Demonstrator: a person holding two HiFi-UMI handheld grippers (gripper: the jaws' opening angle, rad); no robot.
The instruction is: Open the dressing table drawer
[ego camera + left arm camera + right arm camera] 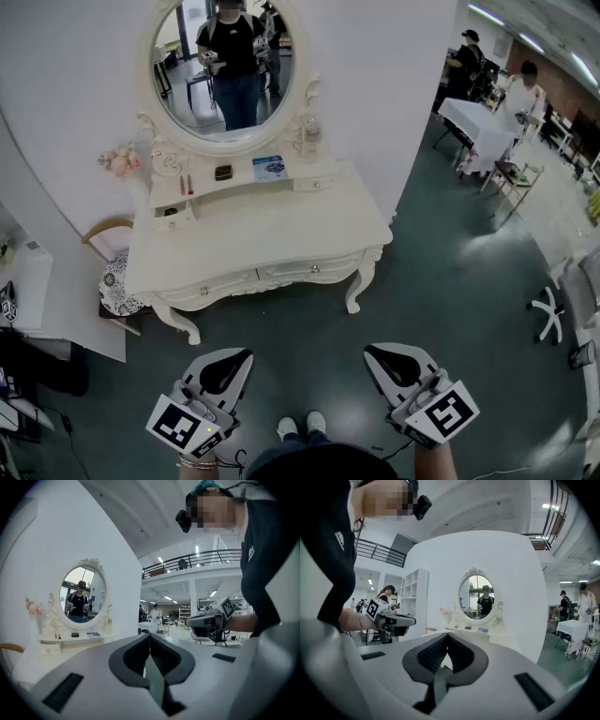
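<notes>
Your left gripper and right gripper: jaws together, empty, well short of the dressing table drawer. Risk: closed jaws skid off its small knob.

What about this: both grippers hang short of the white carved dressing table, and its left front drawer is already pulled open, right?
No. Both the left gripper and right gripper hang short of the white carved dressing table, but its left front drawer sits shut, per the head view.
</notes>
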